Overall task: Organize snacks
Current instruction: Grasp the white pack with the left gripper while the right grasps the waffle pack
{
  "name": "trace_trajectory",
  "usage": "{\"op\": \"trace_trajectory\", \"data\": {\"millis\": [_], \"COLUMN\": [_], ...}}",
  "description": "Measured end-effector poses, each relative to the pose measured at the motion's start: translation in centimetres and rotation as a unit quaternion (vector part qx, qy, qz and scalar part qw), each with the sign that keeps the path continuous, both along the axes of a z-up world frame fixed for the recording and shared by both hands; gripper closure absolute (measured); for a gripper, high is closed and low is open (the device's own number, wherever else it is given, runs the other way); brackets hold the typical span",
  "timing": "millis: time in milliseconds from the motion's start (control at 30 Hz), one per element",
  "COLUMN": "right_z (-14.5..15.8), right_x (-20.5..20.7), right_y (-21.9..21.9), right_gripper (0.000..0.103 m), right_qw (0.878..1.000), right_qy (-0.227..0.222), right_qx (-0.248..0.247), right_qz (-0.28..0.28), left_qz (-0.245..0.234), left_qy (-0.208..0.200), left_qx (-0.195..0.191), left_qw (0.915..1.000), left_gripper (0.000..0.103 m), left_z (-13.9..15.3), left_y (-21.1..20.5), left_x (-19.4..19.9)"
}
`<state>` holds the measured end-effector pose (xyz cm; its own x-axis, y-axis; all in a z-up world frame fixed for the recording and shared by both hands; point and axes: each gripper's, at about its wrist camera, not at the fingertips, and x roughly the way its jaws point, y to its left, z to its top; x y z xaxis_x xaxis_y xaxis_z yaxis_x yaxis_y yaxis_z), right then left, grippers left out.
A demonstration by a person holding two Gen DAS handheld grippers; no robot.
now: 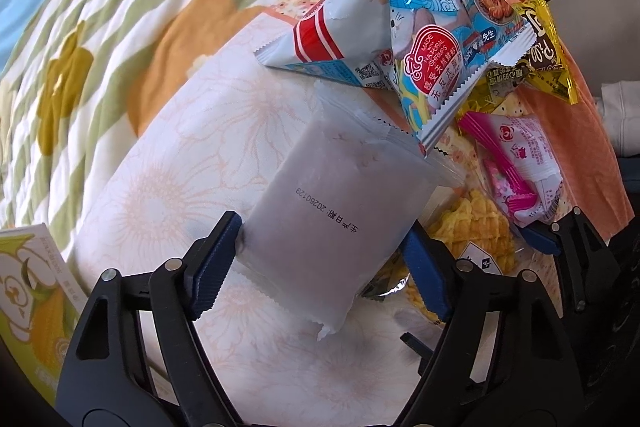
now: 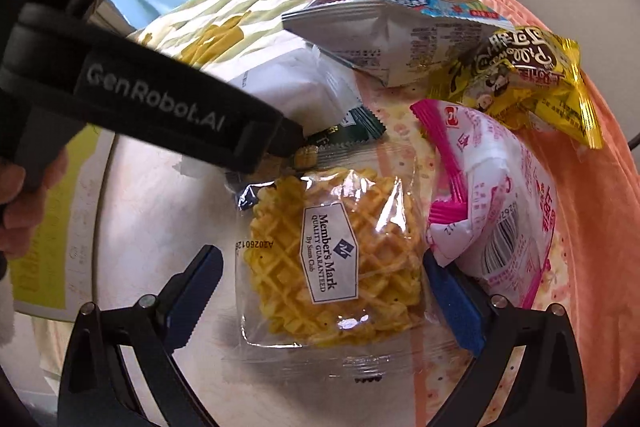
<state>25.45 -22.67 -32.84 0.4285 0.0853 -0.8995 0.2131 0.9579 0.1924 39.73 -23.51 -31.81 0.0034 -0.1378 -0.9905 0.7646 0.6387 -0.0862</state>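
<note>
**Left wrist view: grey packet between the pads, waffle lined up for the other hand**

Your left gripper [image 1: 320, 255] points straight down with its blue pads on the two long edges of the grey packet [image 1: 324, 203], which lies on the pale floral cloth [image 1: 168, 163]. The pads look to be in contact, so finish the squeeze evenly before lifting; the far end tucks under the blue shrimp-cracker bag [image 1: 424, 39], so draw it out low rather than jerking up.

Your right gripper [image 2: 320, 291] stands spread either side of the clear-wrapped waffle [image 2: 332, 259], neither pad pressing on it. The right-hand pad sits just beside the pink-and-white packet [image 2: 500, 211]; centre yourself so you close on the wrapper alone.

The yellow packet [image 2: 520, 75] lies at the back of the heap. A green box [image 1: 36, 299] is cut off at the frame edge. No container for sorting shows in either view. A dark green wrapper [image 2: 360, 125] is mostly hidden behind the left gripper's body, and I cannot read it.
</note>
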Motion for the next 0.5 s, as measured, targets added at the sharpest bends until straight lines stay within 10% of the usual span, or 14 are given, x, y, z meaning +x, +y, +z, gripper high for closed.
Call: {"op": "trace_trajectory", "data": {"millis": [500], "right_z": [0.4], "right_x": [-1.0], "right_y": [0.2], "right_gripper": [0.028], "right_qw": [0.999], "right_qy": [-0.029], "right_qx": [-0.031], "right_qz": [0.016], "left_qz": [0.063], "left_qy": [-0.007], "left_qx": [0.001], "left_qw": [0.998], "left_gripper": [0.029], "left_z": [1.8], "left_y": [3.2], "left_x": [-0.5]}}
